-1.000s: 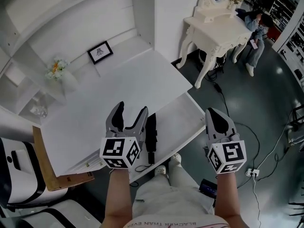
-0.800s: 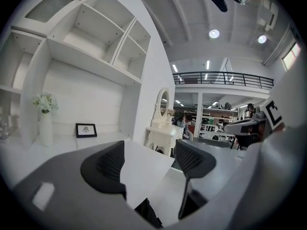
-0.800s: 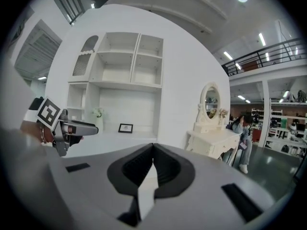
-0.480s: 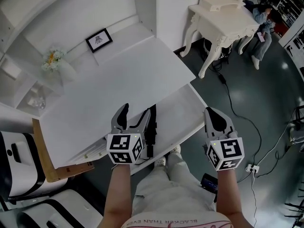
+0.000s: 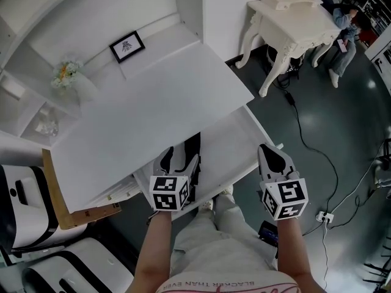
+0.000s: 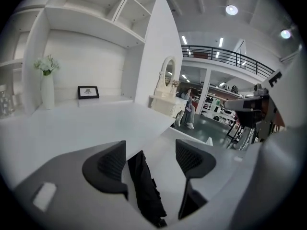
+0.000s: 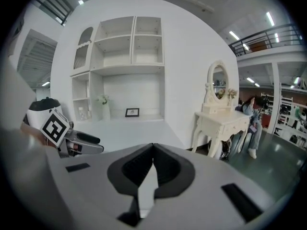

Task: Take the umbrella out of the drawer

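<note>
A folded black umbrella (image 5: 195, 153) lies in the open white drawer (image 5: 235, 150) under the desk's front edge. My left gripper (image 5: 181, 159) is open and lowered over it. In the left gripper view the umbrella (image 6: 144, 189) lies lengthwise between the two spread jaws of that gripper (image 6: 152, 161), nearer the left pad, and neither pad presses it. My right gripper (image 5: 272, 159) hovers at the drawer's right end, clear of the umbrella. In the right gripper view that gripper (image 7: 153, 163) has its jaws shut together with nothing between them, and the left gripper (image 7: 72, 141) shows at the left.
The white desk top (image 5: 146, 108) carries a framed picture (image 5: 125, 46) and a vase of flowers (image 5: 68, 78) at the back under shelves. A white dressing table (image 5: 293, 23) stands to the right, cables (image 5: 305, 145) trail on the floor, and a wooden board (image 5: 61, 203) leans at the left.
My left gripper has moved right and down from beside the umbrella to straddle it, still open. The right gripper has shifted slightly and stayed shut.
</note>
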`<state>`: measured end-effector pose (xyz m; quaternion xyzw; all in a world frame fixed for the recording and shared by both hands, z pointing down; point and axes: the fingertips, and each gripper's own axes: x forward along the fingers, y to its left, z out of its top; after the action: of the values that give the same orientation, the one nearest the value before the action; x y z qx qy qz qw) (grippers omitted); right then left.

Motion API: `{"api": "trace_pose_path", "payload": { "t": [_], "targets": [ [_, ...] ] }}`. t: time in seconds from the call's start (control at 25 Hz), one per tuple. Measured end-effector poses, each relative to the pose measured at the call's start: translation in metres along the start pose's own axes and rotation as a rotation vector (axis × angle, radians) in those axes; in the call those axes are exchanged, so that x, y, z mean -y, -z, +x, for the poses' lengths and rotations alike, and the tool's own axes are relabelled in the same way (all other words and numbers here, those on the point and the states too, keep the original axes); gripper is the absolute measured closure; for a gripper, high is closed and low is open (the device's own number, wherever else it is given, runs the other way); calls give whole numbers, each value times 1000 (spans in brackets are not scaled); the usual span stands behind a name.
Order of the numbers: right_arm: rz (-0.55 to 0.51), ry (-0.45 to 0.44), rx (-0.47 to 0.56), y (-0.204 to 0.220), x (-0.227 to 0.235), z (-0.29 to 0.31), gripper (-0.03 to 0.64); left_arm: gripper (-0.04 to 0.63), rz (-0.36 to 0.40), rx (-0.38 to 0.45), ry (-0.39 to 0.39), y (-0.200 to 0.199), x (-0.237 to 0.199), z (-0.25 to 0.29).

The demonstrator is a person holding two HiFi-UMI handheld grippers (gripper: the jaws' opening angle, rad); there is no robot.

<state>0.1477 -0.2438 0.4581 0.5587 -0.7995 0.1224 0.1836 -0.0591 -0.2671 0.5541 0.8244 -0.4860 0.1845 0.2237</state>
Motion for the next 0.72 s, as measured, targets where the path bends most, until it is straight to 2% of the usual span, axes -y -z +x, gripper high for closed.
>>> {"api": "trace_pose_path", "payload": {
  "t": [0.4, 0.72],
  "targets": [
    [20, -37, -46, 10, 7, 21, 609, 264, -62, -211, -8, 61, -2, 34],
    [24, -56, -88, 21, 13, 37, 609, 264, -124, -338, -4, 100, -7, 61]
  ]
}}
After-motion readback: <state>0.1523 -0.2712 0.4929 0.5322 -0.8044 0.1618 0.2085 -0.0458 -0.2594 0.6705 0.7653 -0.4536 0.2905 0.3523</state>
